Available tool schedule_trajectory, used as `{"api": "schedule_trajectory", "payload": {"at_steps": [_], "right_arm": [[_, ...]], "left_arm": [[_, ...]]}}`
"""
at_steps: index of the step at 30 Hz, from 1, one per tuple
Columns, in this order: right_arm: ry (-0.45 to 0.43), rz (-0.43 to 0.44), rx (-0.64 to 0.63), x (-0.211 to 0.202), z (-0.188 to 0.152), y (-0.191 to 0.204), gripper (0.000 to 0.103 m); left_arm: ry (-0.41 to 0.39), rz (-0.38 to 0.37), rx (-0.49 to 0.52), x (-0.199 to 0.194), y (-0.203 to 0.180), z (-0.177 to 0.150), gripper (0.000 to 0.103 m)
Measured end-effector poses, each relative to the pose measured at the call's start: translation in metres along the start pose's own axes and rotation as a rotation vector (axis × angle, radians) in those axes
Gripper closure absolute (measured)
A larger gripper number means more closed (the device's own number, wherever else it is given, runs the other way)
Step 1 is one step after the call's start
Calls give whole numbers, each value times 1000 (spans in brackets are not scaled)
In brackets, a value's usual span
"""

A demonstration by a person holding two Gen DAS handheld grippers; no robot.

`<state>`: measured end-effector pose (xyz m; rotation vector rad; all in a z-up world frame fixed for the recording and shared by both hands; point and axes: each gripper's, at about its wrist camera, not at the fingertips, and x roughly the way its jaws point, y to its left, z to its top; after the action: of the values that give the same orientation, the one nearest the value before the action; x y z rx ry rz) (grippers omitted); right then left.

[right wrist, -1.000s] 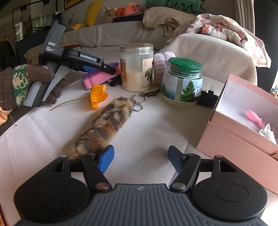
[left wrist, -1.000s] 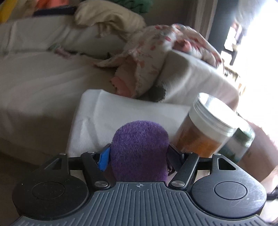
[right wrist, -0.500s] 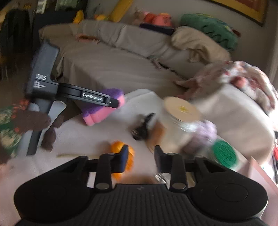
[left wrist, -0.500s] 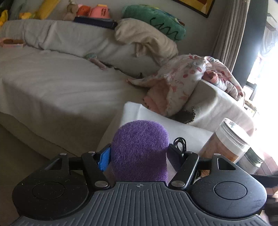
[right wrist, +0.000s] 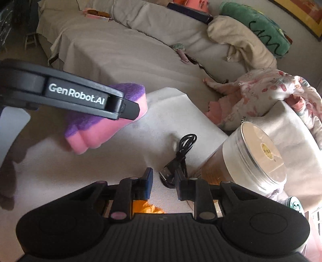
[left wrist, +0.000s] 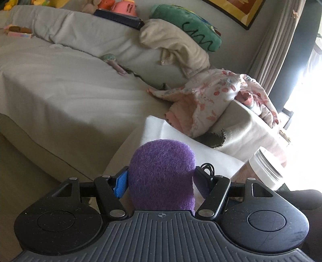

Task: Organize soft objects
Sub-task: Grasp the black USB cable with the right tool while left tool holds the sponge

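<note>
Firmly, the left gripper [left wrist: 161, 181] pinched the purple-and-pink sponge [left wrist: 162, 177], held above the white cloth [right wrist: 171, 112]. Nearby, the right gripper [right wrist: 163, 181] had just been closing, its jaws nearly together and empty, over a black cable [right wrist: 181, 153] beside the jar [right wrist: 255, 157].

"GenRobot.AI" in white letters on the black left gripper [right wrist: 128, 108], left of frame. Jar lid [right wrist: 263, 149] sticker unreadable.

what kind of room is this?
Most likely a home living room: a sofa under a pale cover, a green plush cushion on its back, and a framed picture on the wall beside a curtain.
</note>
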<state>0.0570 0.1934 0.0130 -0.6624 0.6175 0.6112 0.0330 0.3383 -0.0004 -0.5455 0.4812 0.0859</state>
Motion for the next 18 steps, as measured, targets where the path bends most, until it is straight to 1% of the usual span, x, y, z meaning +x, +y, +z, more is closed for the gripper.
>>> {"api": "schedule_trajectory", "payload": {"at_steps": [2,3,8,9,11,14,15,17,18], "right_arm": [[-10,25,15,-3,0,-2,101],[-21,46,12,-6,0,-2,103],[-82,118,-22,-30,-2,6,103],[-90,116,-25,-34,-2,7,103],[-100,81,-34,-38,-3,6,102],[-79,-7,-53,-28,-3,4,90],[-66,-17,-50,-23,-3,3,83],[-40,-15,-38,-13,-1,1,79],[-30,-12,-33,-9,0,0,79]], "left_arm": [[1,-5,-7,0,2,1,30],[2,-6,-9,1,2,1,30],[3,-6,-7,3,3,1,30],[4,-5,-6,3,3,2,30],[10,0,3,4,2,1,30],[18,22,38,6,-6,0,30],[19,28,50,6,-8,-1,30],[20,33,56,6,-10,-1,30],[21,32,54,6,-9,-1,30]]}}
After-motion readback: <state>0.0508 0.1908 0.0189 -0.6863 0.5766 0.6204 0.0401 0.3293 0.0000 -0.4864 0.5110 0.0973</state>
